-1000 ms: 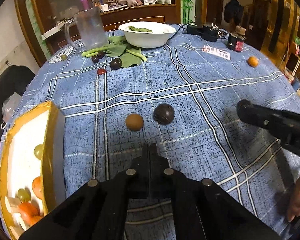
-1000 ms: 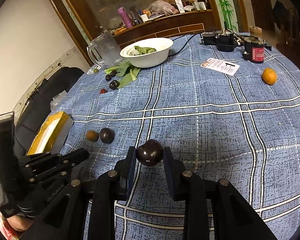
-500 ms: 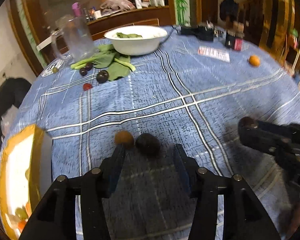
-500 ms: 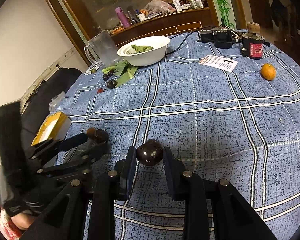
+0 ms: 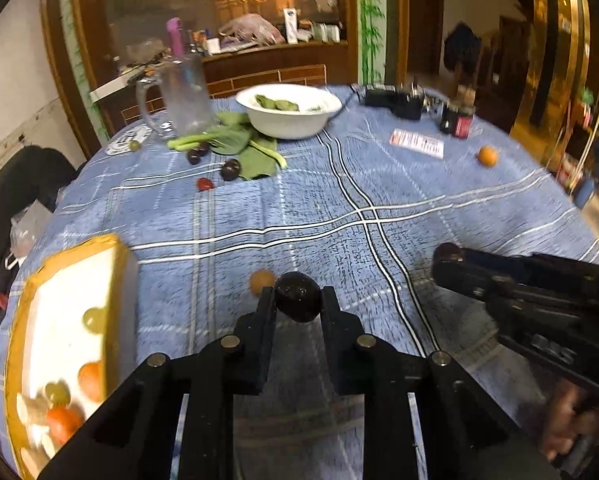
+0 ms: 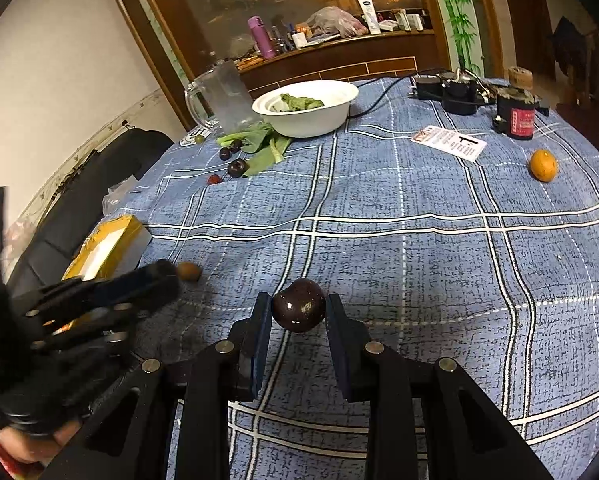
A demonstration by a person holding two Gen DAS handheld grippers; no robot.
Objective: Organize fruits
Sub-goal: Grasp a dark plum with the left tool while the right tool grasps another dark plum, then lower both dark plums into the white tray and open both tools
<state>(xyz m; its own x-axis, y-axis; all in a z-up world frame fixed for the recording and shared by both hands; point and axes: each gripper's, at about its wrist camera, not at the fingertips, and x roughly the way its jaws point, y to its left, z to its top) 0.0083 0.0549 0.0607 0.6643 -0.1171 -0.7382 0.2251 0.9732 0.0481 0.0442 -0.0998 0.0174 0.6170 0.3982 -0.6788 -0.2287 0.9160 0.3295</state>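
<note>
In the left wrist view my left gripper (image 5: 297,305) has its jaws closing on a dark plum (image 5: 298,292); the pads press on both sides of it, just above the blue checked cloth. A small brown-orange fruit (image 5: 261,281) lies right beside it on the left. The yellow-rimmed box (image 5: 117,248) at the left holds green grapes and orange-red fruits. My right gripper (image 6: 298,314) is shut on another dark plum (image 6: 299,306), held over the cloth. From the right wrist view the left gripper (image 6: 159,280) shows blurred at the left, by the small fruit (image 6: 188,271).
At the far side stand a white bowl (image 5: 289,120) of greens and a glass mug (image 5: 179,96), with leafy stalks, dark plums (image 5: 231,169) and a red cherry (image 5: 205,184) before them. An orange (image 5: 487,156), a printed card (image 5: 417,143) and a dark jar (image 5: 457,120) lie right.
My left gripper opened, went forward around the dark plum beside the brown-orange fruit, shut on it and rose a little. The right gripper kept still with its plum.
</note>
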